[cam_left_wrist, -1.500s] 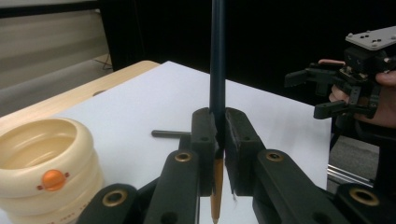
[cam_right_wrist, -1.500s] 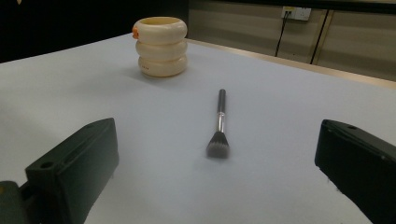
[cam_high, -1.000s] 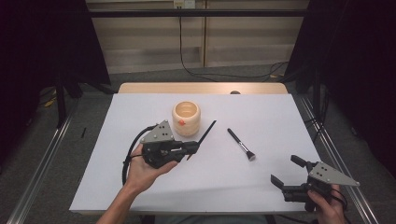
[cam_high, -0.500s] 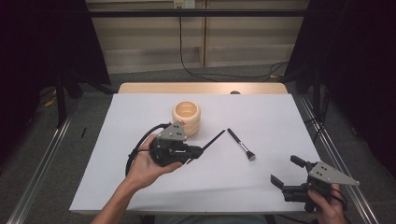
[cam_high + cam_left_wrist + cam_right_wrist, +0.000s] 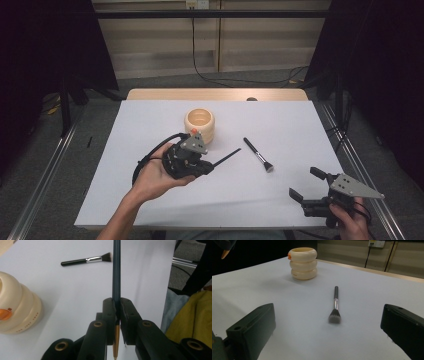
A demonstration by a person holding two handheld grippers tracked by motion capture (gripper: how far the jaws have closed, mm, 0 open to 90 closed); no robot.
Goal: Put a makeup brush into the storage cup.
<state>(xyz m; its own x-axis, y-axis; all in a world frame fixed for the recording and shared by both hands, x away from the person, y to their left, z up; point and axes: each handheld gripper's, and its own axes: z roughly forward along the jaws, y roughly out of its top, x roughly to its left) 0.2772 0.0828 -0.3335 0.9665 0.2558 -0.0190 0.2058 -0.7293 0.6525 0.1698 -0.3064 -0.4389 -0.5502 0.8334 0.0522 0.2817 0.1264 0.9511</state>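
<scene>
- The white table [image 5: 150, 200] carries everything, a strip of bare wood showing along its far edge.
- The person's left forearm comes in over the near edge, left of the middle, palm turned up; that hand cradles the left gripper [image 5: 207, 167], which lies roughly level above the middle of the surface and points toward the right edge.
- Its jaws are clenched on a slim dark pencil-like stick [image 5: 116, 272]: in the left gripper view the two pads meet on its shaft, a gold-coloured end hangs out behind the pads toward the hand, and the long dark part runs on ahead of the fingertips. In the high view that stick [image 5: 226, 157] juts out to the right, clear of the surface.
- The right gripper [image 5: 306, 186] sits low at the near right corner, held from behind by the right hand [image 5: 350, 222]; its jaws stand wide apart with nothing between them.
- A cream ribbed pot [image 5: 199, 125] stands upright just beyond the left gripper, toward the far edge, an orange bit on its side; whether anything is inside cannot be told.
- A makeup brush [image 5: 258, 154] lies flat right of the middle, bristles toward the near edge, well apart from both grippers; in the right gripper view the brush [image 5: 335, 305] lies ahead between the open jaws.
</scene>
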